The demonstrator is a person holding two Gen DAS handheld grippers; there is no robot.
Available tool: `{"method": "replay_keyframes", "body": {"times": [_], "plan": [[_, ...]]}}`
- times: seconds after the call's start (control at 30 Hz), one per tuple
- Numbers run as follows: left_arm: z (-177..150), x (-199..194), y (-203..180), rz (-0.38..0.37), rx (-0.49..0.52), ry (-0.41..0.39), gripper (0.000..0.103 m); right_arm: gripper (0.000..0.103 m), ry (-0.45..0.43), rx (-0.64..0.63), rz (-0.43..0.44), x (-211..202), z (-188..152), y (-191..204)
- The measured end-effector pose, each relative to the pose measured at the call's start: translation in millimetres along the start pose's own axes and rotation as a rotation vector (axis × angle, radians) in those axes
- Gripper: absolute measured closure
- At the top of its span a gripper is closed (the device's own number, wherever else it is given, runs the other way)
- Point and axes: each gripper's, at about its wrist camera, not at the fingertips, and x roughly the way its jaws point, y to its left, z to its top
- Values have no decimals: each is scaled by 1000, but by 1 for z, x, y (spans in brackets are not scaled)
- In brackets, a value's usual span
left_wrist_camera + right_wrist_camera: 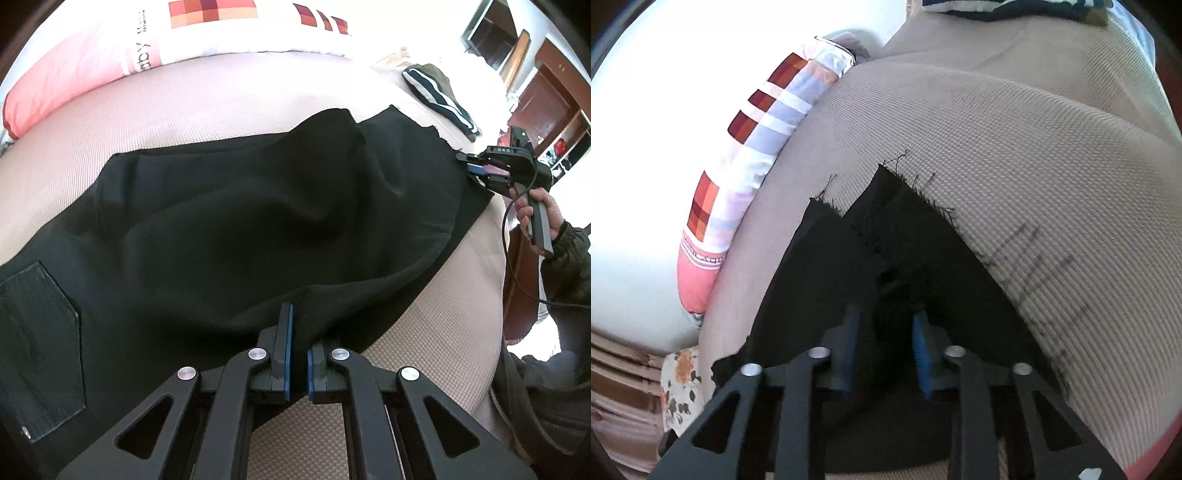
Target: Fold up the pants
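Black pants (240, 221) lie across a beige textured bed surface (184, 107), one leg folded over the other, a back pocket (40, 332) at the left. My left gripper (298, 332) is shut on the near edge of the pants. My right gripper (476, 166) shows at the far right, at the frayed hem. In the right wrist view the right gripper (886, 325) has its jaws apart with the frayed pant hems (886, 221) lying between and ahead of the pads.
A pink and checked pillow (110, 55) lies along the far side of the bed, also in the right wrist view (738, 184). A striped dark garment (439, 92) lies at the far right. The person's hand and sleeve (554, 236) are at the right edge.
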Motion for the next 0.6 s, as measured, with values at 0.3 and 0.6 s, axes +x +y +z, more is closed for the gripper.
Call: {"method": "replay_keyframes", "body": {"times": [0.3,0.6], "plan": [[-1,-1,-5,19,30,-5,97,98,-143,-201,-173,-49,-11,43],[-9,9,-21,30,153,22,95,99,-135,-136,-351,-57,-55,-7]]}}
